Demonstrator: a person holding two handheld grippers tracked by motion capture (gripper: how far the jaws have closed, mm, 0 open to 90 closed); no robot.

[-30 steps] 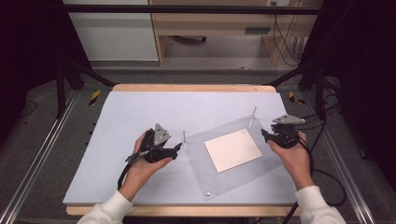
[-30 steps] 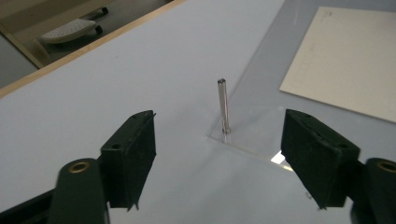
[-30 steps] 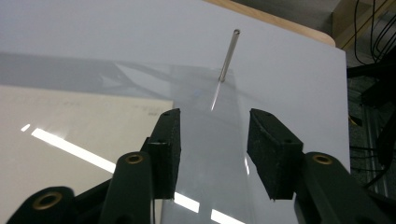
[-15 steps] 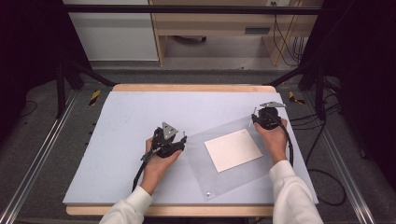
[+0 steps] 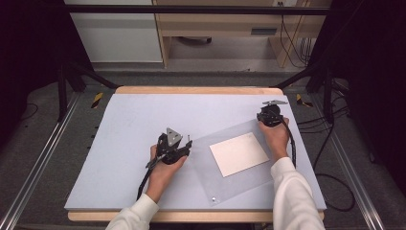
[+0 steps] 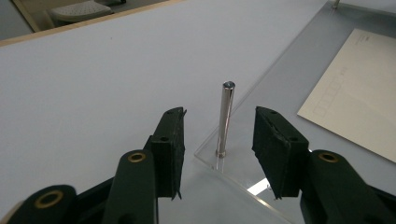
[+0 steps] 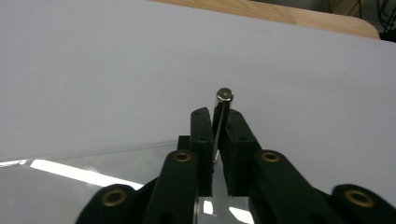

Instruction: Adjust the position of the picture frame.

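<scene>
While the right gripper (image 7: 215,128) pinches the far post (image 7: 223,105), the left gripper's (image 6: 218,140) half-open fingers (image 6: 170,140), just closing, straddle the near post (image 6: 225,119) of the clear plate (image 5: 225,189); next they likely clamp and lift.

I see the pale blue table top (image 5: 129,143) bearing a clear acrylic plate (image 5: 239,184), lying flat between my two grippers.

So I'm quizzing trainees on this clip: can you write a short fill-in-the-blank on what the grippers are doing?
1. The right gripper is shut on a metal ____.
2. The left gripper has its jaws on either side of a pin without ____ it.
3. Both pins stand on a clear ____.
4. On the plate lies a sheet of ____.

Missing words: pin; touching; plate; paper
</scene>
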